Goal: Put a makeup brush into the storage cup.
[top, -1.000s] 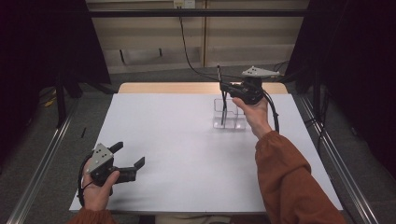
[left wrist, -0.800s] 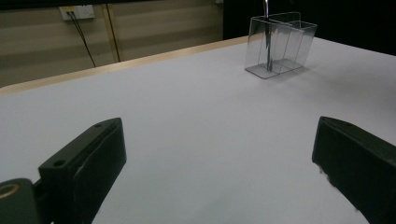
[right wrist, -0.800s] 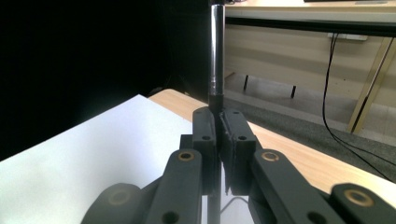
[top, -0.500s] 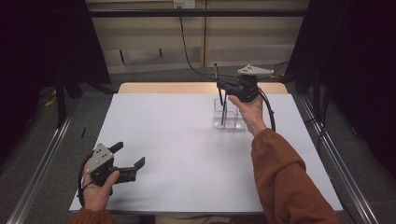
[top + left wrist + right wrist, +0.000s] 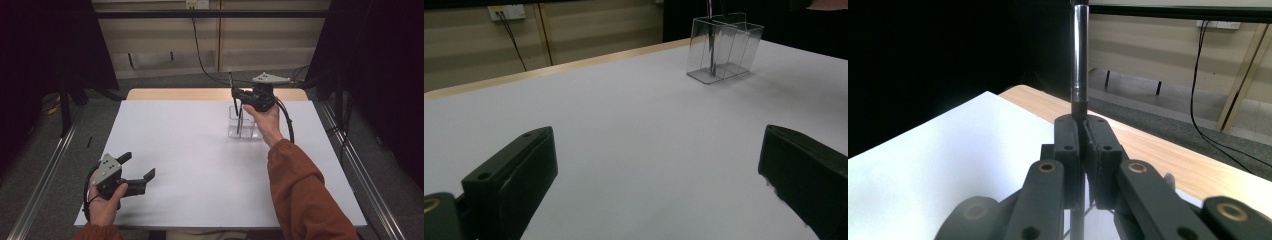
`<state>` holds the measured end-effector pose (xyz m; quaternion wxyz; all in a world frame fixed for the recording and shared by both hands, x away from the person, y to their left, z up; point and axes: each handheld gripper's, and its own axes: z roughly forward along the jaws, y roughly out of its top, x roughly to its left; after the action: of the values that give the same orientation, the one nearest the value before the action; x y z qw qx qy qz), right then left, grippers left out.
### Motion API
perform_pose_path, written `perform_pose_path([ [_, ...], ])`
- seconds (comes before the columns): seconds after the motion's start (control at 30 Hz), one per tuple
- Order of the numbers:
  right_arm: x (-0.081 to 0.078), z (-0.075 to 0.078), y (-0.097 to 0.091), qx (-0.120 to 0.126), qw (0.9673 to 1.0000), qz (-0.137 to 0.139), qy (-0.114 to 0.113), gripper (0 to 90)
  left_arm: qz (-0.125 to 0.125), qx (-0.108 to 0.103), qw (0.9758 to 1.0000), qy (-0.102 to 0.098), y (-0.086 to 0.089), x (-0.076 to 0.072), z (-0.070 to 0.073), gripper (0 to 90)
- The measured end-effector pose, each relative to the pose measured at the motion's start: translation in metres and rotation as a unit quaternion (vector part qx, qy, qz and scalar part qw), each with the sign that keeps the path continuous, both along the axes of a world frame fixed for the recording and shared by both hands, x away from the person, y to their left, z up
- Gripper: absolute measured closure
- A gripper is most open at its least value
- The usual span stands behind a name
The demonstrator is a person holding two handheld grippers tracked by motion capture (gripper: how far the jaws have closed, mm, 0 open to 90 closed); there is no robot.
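Observation:
My right gripper [image 5: 235, 95] hovers at the far right of the white table [image 5: 200, 150], shut on a slim dark pen [image 5: 230, 80] that stands nearly upright. The pen's lower part reaches down into a clear plastic holder [image 5: 248, 131] with compartments. In the right gripper view the jaws clamp the pen [image 5: 1079, 55] just below its glossy barrel, the right gripper [image 5: 1082, 127] facing the table's far edge. The left gripper view has the holder [image 5: 734, 47] far off with the pen [image 5: 711, 50] in its left compartment. My left gripper [image 5: 137, 165] rests open near the front left, nothing between its jaws [image 5: 656, 150].
A bare wooden strip [image 5: 175, 94] runs along the table's far edge. Cables hang from a wall socket [image 5: 197, 4] behind it. Metal rails [image 5: 45, 170] flank the table on the floor, and dark curtains stand at both sides.
My right gripper has drifted slightly to the left with the pen, which stays upright over the holder. The left hand has kept still.

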<state>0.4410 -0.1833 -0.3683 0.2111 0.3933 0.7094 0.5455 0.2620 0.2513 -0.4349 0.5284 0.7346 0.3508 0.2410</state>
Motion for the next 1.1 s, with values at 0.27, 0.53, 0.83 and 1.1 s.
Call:
perform_pose_path([
  [0.27,0.003,-0.005,0.002,-0.014,0.9999,0.000,0.006,84.8,-0.001,0.001,1.0000,0.001,-0.001,0.000,0.000,2.4],
  [0.53,0.004,-0.013,0.000,-0.011,0.9998,-0.005,0.013,84.7,-0.001,0.002,1.0000,0.001,0.000,0.000,0.000,2.5],
  [0.83,0.002,-0.025,-0.004,-0.010,0.9996,-0.009,0.023,84.7,-0.003,0.005,1.0000,0.001,0.000,0.000,0.000,2.5],
  [1.1,0.001,-0.033,-0.005,-0.014,0.9994,-0.011,0.030,84.7,-0.004,0.005,1.0000,0.000,0.000,0.000,0.000,2.6],
])
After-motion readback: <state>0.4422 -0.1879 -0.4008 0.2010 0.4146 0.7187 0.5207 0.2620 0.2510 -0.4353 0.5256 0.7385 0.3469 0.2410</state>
